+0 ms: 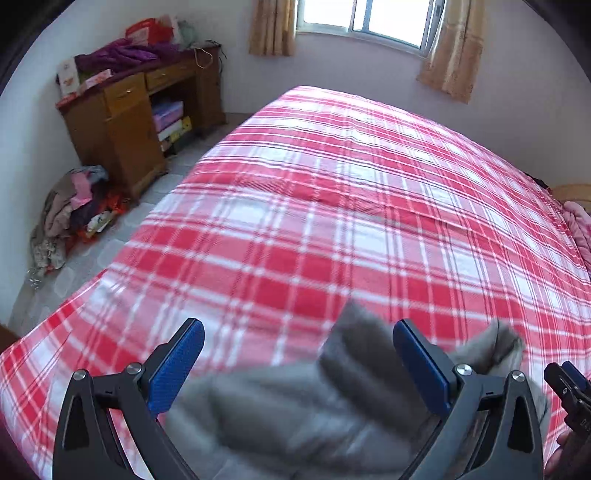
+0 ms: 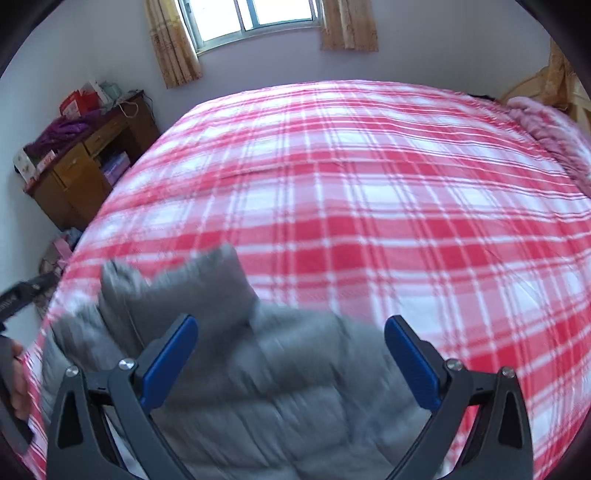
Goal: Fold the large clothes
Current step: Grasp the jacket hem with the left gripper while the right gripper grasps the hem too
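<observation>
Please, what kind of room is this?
Most likely a home bedroom: a large bed with a red plaid sheet, a curtained window, and a cluttered wooden desk.

Bedspread (image 1: 332, 192) beyond grey jacket (image 2: 280, 387) lies open (desk (image 1: 122, 122) aside).

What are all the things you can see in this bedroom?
Jacket: one, grey, puffy, near edge of the bed, blurred.
Bed cover: one, red and white plaid, across the whole bed.
Desk: one, brown wood, far left by the wall, with boxes on its shelves.
Purple garment: one, on top of the desk.
Clothes pile: one, mixed colours, on the floor beside the desk.
Window: one, bright, far wall.
Curtains: two, tan, either side of the window.
Pink blanket: one, far right edge of the bed.
Left tongs: black with blue pads, open over the jacket.
Right tongs: same colours, open over the jacket.
</observation>
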`<act>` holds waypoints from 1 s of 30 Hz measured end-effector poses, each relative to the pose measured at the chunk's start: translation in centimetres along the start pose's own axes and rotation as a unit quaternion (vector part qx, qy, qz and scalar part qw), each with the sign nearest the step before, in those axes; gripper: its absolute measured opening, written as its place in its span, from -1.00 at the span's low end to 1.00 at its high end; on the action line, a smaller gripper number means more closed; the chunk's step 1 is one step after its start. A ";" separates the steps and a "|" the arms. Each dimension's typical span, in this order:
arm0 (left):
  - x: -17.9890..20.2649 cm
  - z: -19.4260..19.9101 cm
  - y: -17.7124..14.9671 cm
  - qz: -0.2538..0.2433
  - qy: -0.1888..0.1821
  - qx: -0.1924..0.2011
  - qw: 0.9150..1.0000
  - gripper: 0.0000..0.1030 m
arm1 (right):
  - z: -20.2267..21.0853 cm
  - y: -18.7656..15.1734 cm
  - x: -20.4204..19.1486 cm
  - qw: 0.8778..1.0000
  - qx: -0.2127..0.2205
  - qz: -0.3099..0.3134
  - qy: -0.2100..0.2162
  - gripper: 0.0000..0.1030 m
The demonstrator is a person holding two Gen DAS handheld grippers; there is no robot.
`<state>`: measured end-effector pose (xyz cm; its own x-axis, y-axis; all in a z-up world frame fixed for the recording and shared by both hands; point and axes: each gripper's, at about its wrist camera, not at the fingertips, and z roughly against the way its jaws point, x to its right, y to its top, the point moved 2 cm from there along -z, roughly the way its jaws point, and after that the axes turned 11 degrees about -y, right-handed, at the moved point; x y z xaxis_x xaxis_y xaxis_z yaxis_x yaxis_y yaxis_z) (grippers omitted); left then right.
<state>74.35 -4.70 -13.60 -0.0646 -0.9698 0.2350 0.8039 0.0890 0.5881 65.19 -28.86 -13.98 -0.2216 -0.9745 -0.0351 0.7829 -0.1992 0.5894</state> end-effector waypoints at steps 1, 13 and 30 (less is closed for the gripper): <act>0.4 -1.1 0.6 0.002 -0.005 -0.007 1.000 0.98 | -0.5 0.9 -0.4 1.000 0.000 -0.006 0.004 1.00; 0.9 -4.9 -2.1 -0.058 -0.077 -0.070 0.993 -0.77 | -6.1 1.1 -3.1 0.994 -0.083 0.046 0.056 -0.22; -1.7 3.8 -13.1 -0.103 -0.061 0.030 0.992 -0.94 | 3.1 -7.5 -0.5 0.992 0.019 0.120 0.022 -0.89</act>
<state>61.74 -3.36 -18.77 -0.2986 -0.9342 0.1953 0.7293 -0.0914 0.6781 57.63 -26.61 -15.89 -0.0046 -0.9971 0.0755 0.7872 0.0429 0.6152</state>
